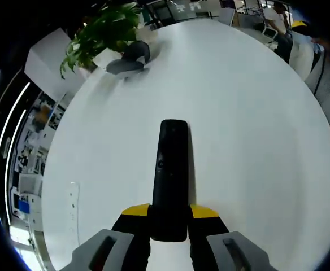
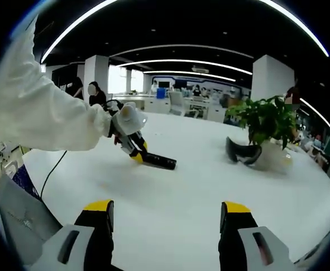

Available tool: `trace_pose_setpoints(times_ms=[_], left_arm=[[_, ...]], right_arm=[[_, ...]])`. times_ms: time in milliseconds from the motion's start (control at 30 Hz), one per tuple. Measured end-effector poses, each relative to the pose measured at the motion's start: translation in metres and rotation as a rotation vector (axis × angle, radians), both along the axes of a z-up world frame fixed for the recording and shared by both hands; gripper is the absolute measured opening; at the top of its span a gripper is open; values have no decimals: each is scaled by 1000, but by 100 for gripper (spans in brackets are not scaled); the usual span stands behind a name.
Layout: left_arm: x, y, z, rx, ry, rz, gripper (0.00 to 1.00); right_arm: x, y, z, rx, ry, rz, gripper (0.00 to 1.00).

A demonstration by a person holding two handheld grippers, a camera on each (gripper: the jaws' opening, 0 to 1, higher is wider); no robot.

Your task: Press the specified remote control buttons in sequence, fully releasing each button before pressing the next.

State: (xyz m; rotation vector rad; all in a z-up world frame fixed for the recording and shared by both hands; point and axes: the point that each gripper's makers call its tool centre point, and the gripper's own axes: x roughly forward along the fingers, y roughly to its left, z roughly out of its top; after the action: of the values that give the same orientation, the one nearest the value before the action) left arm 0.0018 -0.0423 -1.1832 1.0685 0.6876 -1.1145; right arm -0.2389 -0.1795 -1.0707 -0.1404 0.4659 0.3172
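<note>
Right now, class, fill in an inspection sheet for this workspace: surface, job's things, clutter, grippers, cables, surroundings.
Surface: white table, bare around the remote.
Job's things: black remote control, lying lengthwise, near end between the left gripper's jaws.
Clutter: potted plant; dark headset-like object beside it.
Grippers: left gripper shut on the remote; right gripper open, holding nothing.
Cables: thin dark cable at the table edge.
Surroundings: open office, ceiling light strips, people in the background.
</note>
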Motion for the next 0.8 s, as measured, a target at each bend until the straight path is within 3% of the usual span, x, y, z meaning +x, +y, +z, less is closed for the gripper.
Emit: trace_pose_setpoints(times_ms=[400, 800], left_arm=[[30, 0, -2, 56, -14, -35, 24], [43, -1, -6, 61, 9, -19, 24]], right_arm=[[0, 0, -3, -9, 15, 3, 74], [-1, 2, -6, -20, 28, 8, 74]])
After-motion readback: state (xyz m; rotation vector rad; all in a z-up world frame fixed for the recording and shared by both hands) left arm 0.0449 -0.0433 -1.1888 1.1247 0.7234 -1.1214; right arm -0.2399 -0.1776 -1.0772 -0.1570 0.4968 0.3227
